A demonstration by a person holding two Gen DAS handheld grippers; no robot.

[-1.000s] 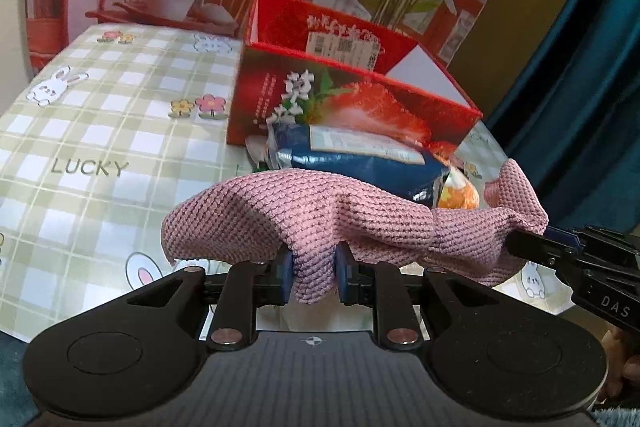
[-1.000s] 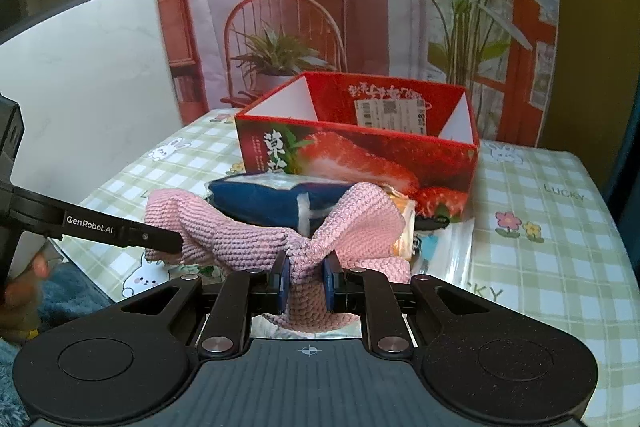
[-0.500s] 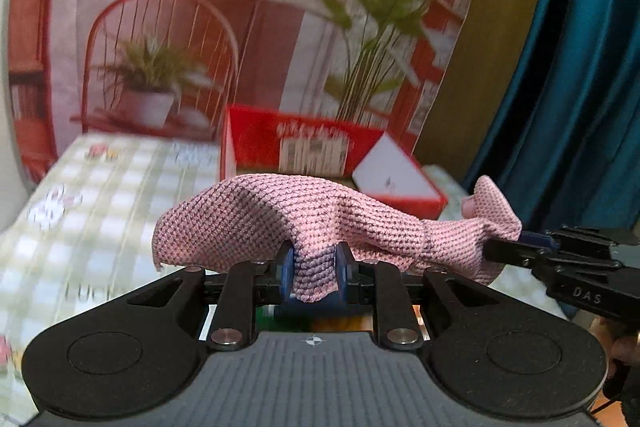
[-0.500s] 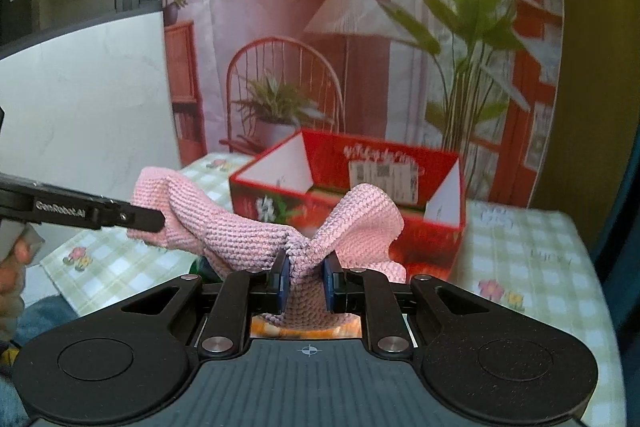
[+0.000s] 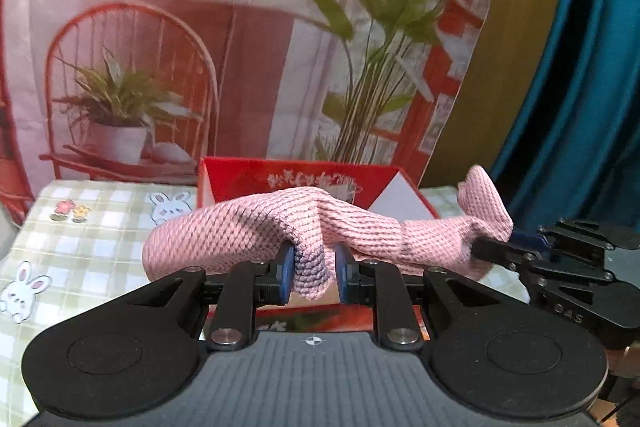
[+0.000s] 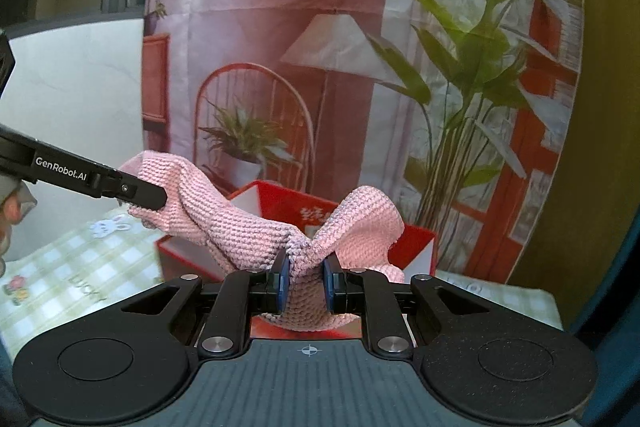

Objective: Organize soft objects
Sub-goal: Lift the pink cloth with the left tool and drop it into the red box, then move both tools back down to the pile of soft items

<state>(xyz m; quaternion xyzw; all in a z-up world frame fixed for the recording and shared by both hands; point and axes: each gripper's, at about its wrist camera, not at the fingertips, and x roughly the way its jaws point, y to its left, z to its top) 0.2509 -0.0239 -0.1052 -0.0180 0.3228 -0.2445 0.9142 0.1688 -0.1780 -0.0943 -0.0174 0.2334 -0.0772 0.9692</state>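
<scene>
Cloth [image 5: 256,231] — over checked tablecloth [image 5: 100,239], seemingly airborne

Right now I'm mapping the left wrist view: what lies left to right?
Tablecloth → left gripper gripping the pink cloth → right gripper on the cloth's other end → blue curtain.

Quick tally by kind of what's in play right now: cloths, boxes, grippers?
Cloth: 1, pink, held between both grippers
Box: 1, red, behind the cloth
Grippers: 2, left gripper and right gripper, both shut on the cloth
Total: 4
</scene>
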